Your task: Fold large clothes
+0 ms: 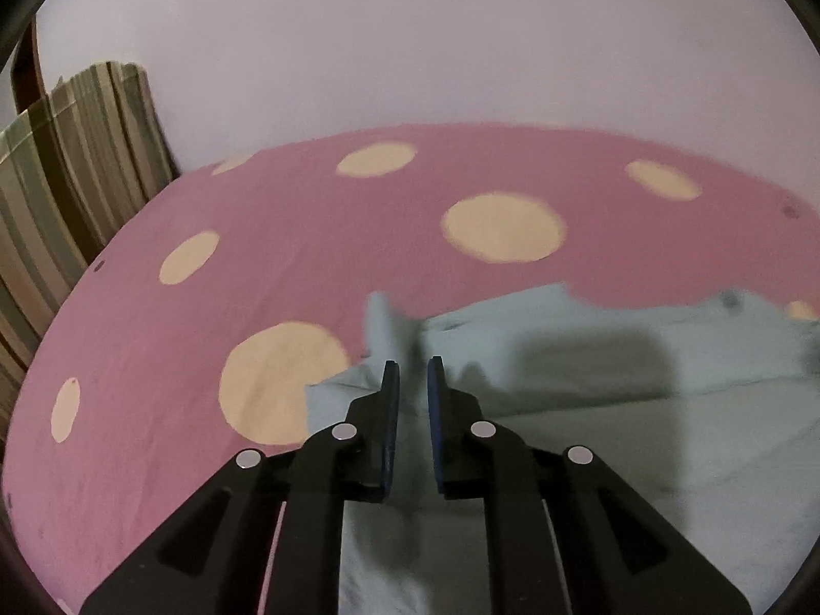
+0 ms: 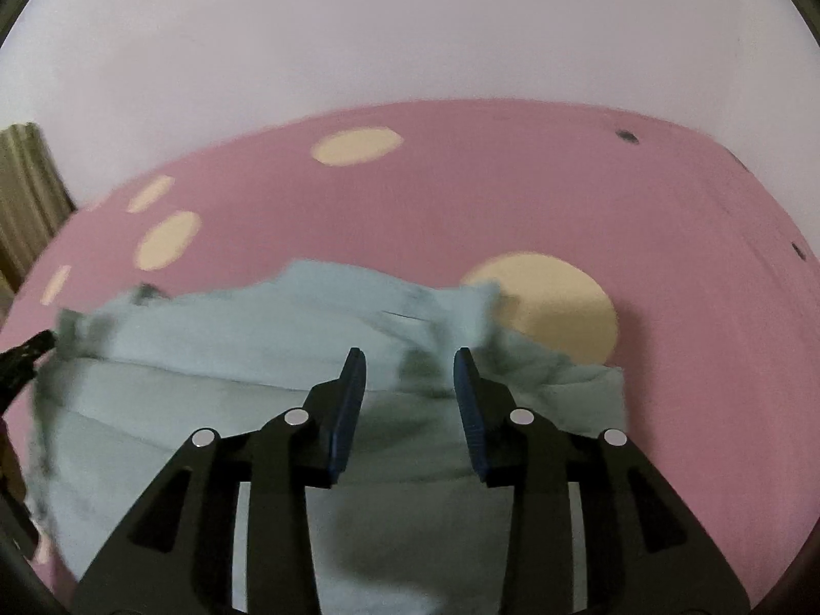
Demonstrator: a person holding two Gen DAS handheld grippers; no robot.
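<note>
A pale blue garment (image 1: 589, 359) lies rumpled on a pink bed sheet with cream dots (image 1: 307, 236). My left gripper (image 1: 413, 366) is nearly shut, pinching a raised fold of the garment at its left edge. In the right wrist view the garment (image 2: 246, 348) spreads below and left of my right gripper (image 2: 410, 356), which is open and hovers over the cloth's upper right part without holding it. The left gripper's tip shows at the far left of the right wrist view (image 2: 31, 348).
The pink dotted sheet (image 2: 564, 189) reaches to a plain pale wall (image 1: 410, 41) behind. A striped fabric item (image 1: 77, 164) stands at the left edge of the bed.
</note>
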